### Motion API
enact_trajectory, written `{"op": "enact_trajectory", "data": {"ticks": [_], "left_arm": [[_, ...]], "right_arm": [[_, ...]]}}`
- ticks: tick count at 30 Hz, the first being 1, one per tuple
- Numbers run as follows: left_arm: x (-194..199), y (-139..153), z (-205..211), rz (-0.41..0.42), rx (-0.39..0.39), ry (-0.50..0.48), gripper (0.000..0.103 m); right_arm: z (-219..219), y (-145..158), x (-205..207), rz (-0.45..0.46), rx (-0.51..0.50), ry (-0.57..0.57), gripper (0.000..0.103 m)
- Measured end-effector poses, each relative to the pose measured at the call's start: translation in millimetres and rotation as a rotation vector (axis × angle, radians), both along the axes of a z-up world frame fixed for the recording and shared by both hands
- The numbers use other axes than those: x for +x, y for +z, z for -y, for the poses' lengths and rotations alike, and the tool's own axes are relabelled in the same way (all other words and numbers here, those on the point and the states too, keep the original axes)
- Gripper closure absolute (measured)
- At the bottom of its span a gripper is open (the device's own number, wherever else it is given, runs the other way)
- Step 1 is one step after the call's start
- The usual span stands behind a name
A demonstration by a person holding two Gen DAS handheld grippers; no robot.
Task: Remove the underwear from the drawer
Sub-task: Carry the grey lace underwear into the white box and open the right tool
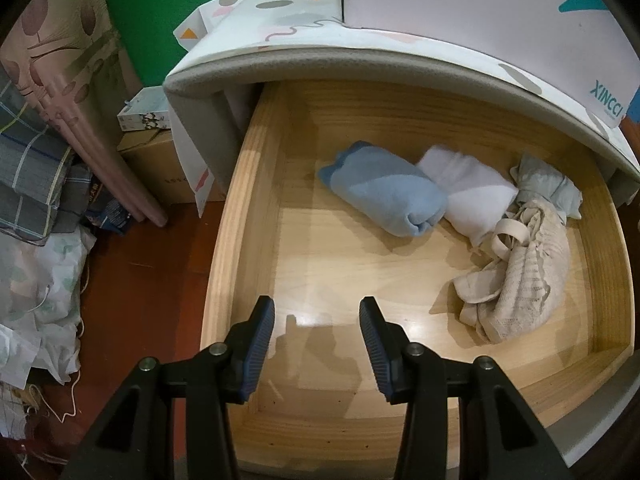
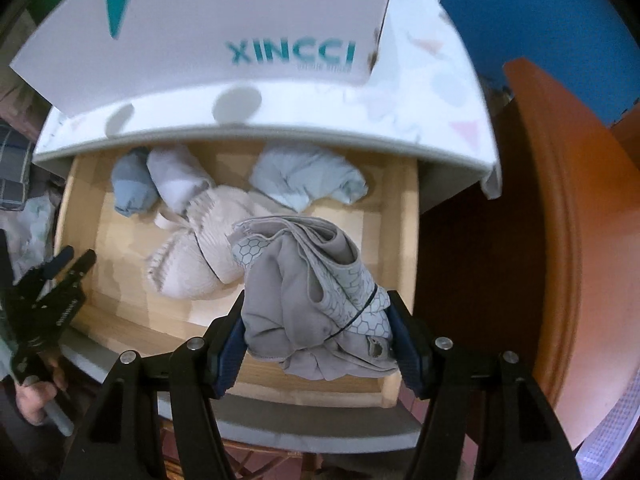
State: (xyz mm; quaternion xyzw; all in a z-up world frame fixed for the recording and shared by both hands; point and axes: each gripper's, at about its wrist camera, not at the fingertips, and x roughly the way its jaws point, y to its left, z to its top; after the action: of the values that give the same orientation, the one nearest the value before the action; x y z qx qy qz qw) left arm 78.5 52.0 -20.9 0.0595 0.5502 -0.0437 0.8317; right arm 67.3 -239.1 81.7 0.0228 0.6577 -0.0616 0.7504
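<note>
The wooden drawer (image 1: pixel 248 184) stands pulled open under a white patterned top. In the right wrist view my right gripper (image 2: pixel 316 332) is shut on grey underwear (image 2: pixel 308 300) with a honeycomb print, held above the drawer's front edge (image 2: pixel 280 384). My left gripper (image 1: pixel 317 328) is open and empty over the drawer's bare front left floor; it also shows at the left of the right wrist view (image 2: pixel 60 276). In the drawer lie a blue roll (image 1: pixel 384 188), a white roll (image 1: pixel 468 192), a pale grey-blue bundle (image 1: pixel 552 188) and a cream knit garment (image 1: pixel 520 280).
A white XINCCI box (image 2: pixel 224 20) sits on the dresser top above the drawer. Cardboard boxes (image 1: pixel 156 160), folded bedding (image 1: pixel 36 168) and cables lie on the red floor at the left. An orange wooden panel (image 2: pixel 560 220) stands at the right.
</note>
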Motion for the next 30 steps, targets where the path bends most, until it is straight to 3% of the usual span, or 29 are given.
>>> {"op": "enact_trajectory", "data": {"ticks": [3, 9, 19, 24, 30], "left_arm": [[0, 0, 1, 0.004, 0.007, 0.000, 0.058], [0, 1, 0, 0.003, 0.003, 0.004, 0.058], [-1, 1, -2, 0.008, 0.005, 0.005, 0.058], [-1, 2, -2, 0.010, 0.003, 0.005, 0.058], [-1, 2, -3, 0.013, -0.006, 0.001, 0.058]], "right_arm": [[0, 10, 3, 0.026, 0.002, 0.002, 0.043], [-4, 61, 12, 0.105, -0.018, 0.029, 0.043], [-9, 144, 65, 0.244, -0.039, 0.035, 0.043], [-12, 159, 104, 0.285, -0.069, 0.029, 0.043], [-17, 147, 150, 0.262, -0.111, 0.031, 0.043]]}}
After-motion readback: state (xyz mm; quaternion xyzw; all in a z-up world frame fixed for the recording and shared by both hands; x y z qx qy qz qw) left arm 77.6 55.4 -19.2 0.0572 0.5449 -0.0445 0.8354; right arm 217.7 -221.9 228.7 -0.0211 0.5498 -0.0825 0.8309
